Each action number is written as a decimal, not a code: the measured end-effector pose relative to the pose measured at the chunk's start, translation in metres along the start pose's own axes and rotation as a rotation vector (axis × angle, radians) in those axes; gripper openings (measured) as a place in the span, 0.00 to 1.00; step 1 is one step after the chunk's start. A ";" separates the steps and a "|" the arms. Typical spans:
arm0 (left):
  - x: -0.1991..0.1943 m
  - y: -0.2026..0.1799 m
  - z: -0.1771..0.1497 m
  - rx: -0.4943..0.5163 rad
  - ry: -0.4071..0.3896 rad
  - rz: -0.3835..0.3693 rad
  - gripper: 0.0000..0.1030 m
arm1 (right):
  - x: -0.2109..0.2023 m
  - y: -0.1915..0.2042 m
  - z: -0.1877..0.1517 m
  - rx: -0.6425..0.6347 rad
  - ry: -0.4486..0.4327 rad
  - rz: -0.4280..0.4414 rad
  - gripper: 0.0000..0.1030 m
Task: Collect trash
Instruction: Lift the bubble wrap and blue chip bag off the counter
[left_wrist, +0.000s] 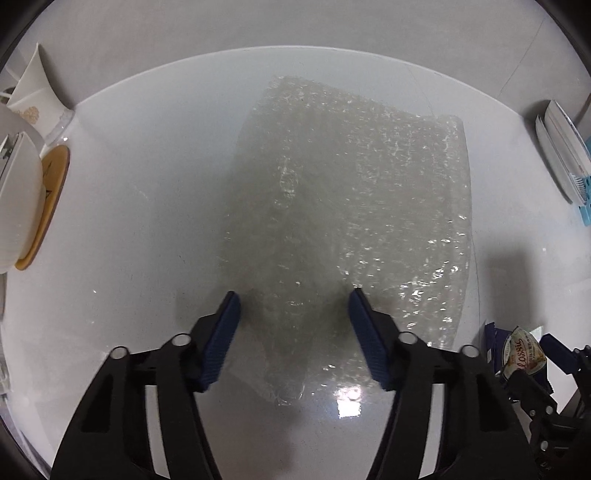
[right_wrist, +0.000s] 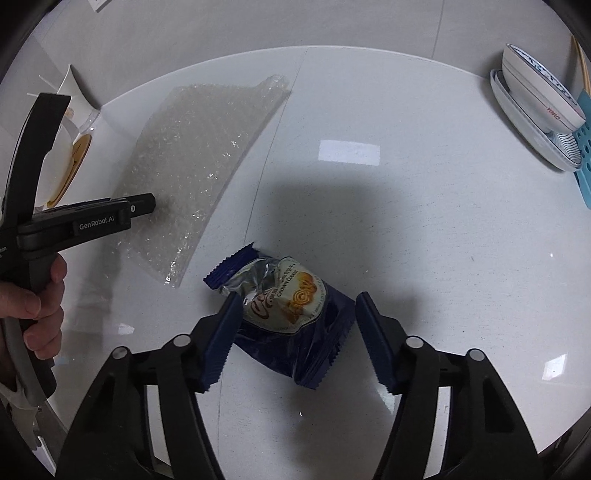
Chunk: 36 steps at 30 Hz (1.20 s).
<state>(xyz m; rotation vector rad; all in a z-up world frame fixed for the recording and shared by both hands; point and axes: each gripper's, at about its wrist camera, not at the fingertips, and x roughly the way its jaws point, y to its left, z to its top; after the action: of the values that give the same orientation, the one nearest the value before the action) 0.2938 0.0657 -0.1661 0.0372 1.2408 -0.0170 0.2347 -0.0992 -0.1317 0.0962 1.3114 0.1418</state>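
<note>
- Left wrist view: the left gripper (left_wrist: 293, 295) points steeply down at a white table (left_wrist: 129, 221). Its two blue-padded jaws stand apart over the near end of a sheet of clear bubble wrap (left_wrist: 343, 206). The sheet lies flat on the table between and beyond the jaws; the pads do not press on it.
- Left wrist view, edges: a blue snack wrapper (left_wrist: 517, 354) shows at lower right, beside part of the right gripper. A stack of white dishes (left_wrist: 561, 155) stands at the right rim; a white bowl on a wooden coaster (left_wrist: 51, 199) sits at the left.
- Right wrist view: the right gripper (right_wrist: 295, 301) points steeply down, jaws spread on either side of the snack wrapper, crumpled and torn open on the table. The left pad (right_wrist: 225, 332) lies against or just beside the wrapper's edge; the right pad stands clear of it, so nothing is pinched.
- Right wrist view, left side: a hand (right_wrist: 40, 306) holds the left gripper's handle, its tip over the bubble wrap, which lies just beside the wrapper.
</note>
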 end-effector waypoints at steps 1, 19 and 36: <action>-0.001 -0.002 0.000 0.001 -0.001 0.001 0.45 | 0.001 0.001 -0.001 -0.001 0.003 0.004 0.54; -0.033 -0.018 -0.011 -0.007 -0.047 -0.047 0.11 | -0.008 -0.008 -0.010 -0.017 -0.018 0.023 0.17; -0.085 0.002 -0.045 -0.045 -0.125 -0.092 0.11 | -0.045 -0.011 -0.019 0.002 -0.108 0.038 0.17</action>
<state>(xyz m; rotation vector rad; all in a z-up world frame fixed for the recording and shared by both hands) 0.2238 0.0685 -0.1007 -0.0592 1.1170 -0.0708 0.2053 -0.1171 -0.0952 0.1289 1.2027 0.1655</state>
